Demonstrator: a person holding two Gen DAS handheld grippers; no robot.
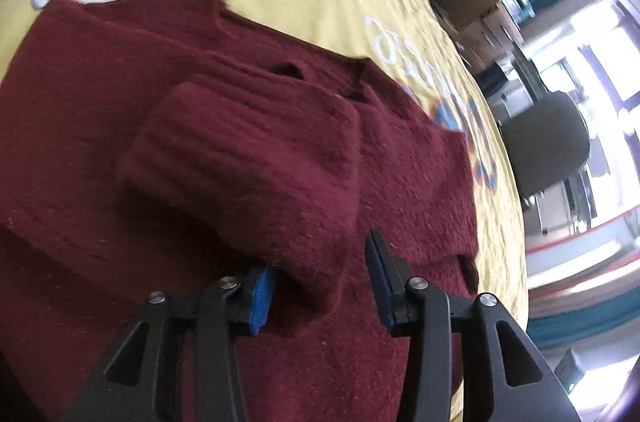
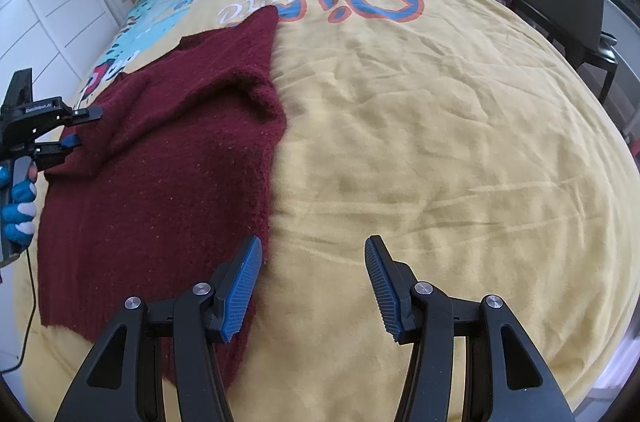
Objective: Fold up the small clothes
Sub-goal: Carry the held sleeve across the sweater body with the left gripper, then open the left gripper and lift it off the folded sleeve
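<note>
The dark red sweater (image 2: 168, 158) lay on the yellow bedspread (image 2: 420, 150), filling the left of the right wrist view, one sleeve (image 1: 256, 158) already folded across its body. The left gripper (image 1: 320, 286) had its fingers parted around the sleeve's cuff, seemingly letting it go. The right gripper (image 2: 314, 286) hung open and empty at the sweater's lower right edge; the next fold probably called for pinching that side.

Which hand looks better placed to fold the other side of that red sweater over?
Probably the right. Its gripper hangs open at the sweater's unfolded edge, while the left gripper sits over the sleeve already folded in.
</note>
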